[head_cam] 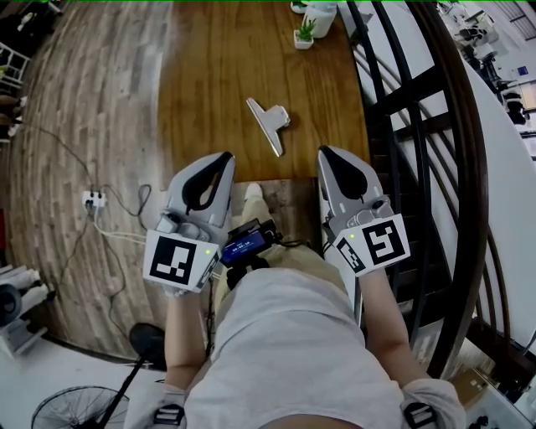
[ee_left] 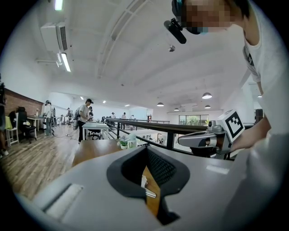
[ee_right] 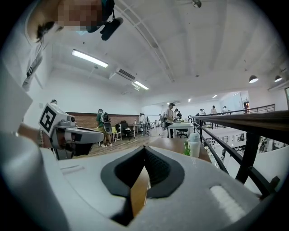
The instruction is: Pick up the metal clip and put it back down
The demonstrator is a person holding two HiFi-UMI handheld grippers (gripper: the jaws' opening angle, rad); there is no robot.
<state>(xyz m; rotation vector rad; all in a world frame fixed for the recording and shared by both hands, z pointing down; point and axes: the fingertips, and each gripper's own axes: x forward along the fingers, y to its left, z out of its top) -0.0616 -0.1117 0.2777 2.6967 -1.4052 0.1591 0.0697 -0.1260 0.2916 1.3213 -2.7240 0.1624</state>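
The metal clip [head_cam: 268, 124] lies flat on the brown wooden table [head_cam: 209, 100], a little beyond both grippers. My left gripper [head_cam: 223, 159] hovers at the table's near edge, below and left of the clip, jaws shut and empty. The right gripper [head_cam: 326, 152] is level with it, below and right of the clip, also shut and empty. In the left gripper view the closed jaws [ee_left: 146, 150] leave a slit that shows a bit of the silver clip [ee_left: 151, 194]. Only table wood [ee_right: 139, 191] shows through the slit of the shut jaws [ee_right: 144, 148] in the right gripper view.
Two small potted plants [head_cam: 303, 33] and a white cup [head_cam: 322, 17] stand at the table's far end. A black railing [head_cam: 410, 109] runs close along the table's right side. On the wooden floor to the left are a power strip [head_cam: 94, 198] and cables.
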